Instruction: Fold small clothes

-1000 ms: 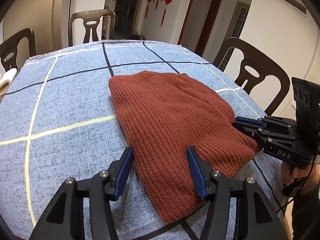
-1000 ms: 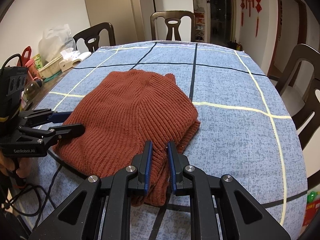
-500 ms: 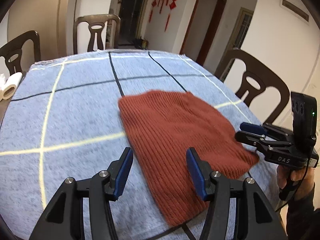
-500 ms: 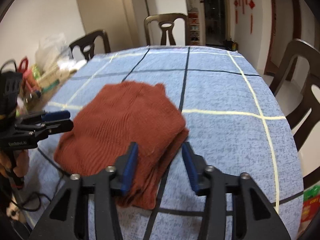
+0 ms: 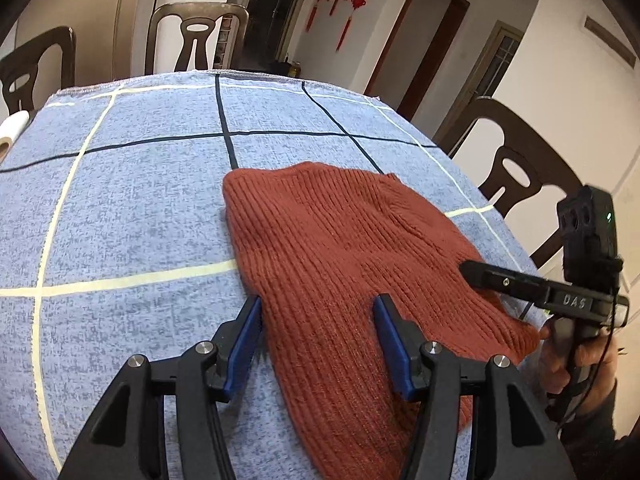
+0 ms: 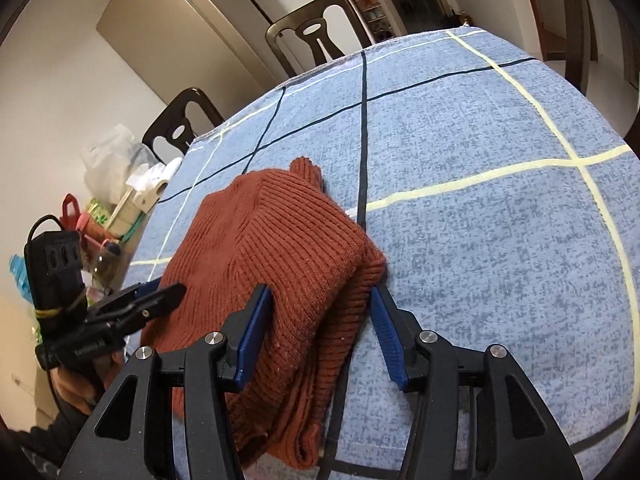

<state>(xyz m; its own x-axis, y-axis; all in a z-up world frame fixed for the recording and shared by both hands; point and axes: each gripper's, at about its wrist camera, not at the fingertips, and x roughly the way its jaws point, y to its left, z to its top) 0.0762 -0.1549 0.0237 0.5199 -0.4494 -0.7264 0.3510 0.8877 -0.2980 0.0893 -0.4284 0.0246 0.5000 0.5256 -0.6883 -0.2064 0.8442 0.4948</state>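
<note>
A rust-red ribbed knit sweater (image 5: 340,248) lies folded on the blue checked tablecloth (image 5: 120,208). My left gripper (image 5: 317,300) is open and hovers over the sweater's near left edge; its pads press on nothing. In the right wrist view the sweater (image 6: 272,240) shows stacked layers along its right fold. My right gripper (image 6: 320,292) straddles that folded edge and its jaws are opening, with the cloth between them but not pinched. Each gripper appears in the other's view: the right gripper (image 5: 468,270) over the sweater's right corner, the left gripper (image 6: 176,290) at its left side.
Dark wooden chairs (image 5: 516,160) ring the table. In the right wrist view, clutter sits on the table's left side: a plastic bag (image 6: 108,160), a paper roll (image 6: 156,188) and small bottles. A hand (image 5: 580,360) holds the right gripper by the near table edge.
My right gripper has opened and let go of the sweater's folded edge, and it has rolled, tilting its view. The left gripper stays open and has shifted slightly over the sweater.
</note>
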